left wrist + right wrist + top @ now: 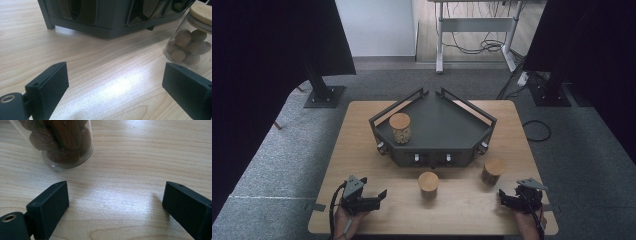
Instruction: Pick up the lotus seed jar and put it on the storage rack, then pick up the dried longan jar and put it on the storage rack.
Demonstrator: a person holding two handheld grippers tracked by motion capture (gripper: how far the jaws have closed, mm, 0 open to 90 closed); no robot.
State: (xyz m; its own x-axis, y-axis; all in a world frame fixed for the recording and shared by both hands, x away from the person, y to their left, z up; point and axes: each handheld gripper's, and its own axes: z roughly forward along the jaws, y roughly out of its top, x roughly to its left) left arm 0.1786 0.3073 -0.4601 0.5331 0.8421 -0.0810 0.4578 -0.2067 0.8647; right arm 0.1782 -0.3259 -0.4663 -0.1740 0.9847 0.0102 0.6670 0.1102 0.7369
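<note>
Left gripper (381, 195) and right gripper (503, 197) at near table edge, jaws wide apart, nothing held, two wooden-lidded glass jars (428, 185) (493, 171) just beyond, apparently nuts inside, third jar (400, 128) on dark grey angular tray (439, 122), light wooden table (362, 125).

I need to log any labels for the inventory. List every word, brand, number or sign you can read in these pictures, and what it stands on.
None: no readable text shows anywhere.
Dark grey metal corner rack: no lettering visible.
Three clear glass jars with round wooden lids, one on the rack, two on the light wooden table, middle and right: no labels visible.
Black tongs, left and right: no markings visible.
</note>
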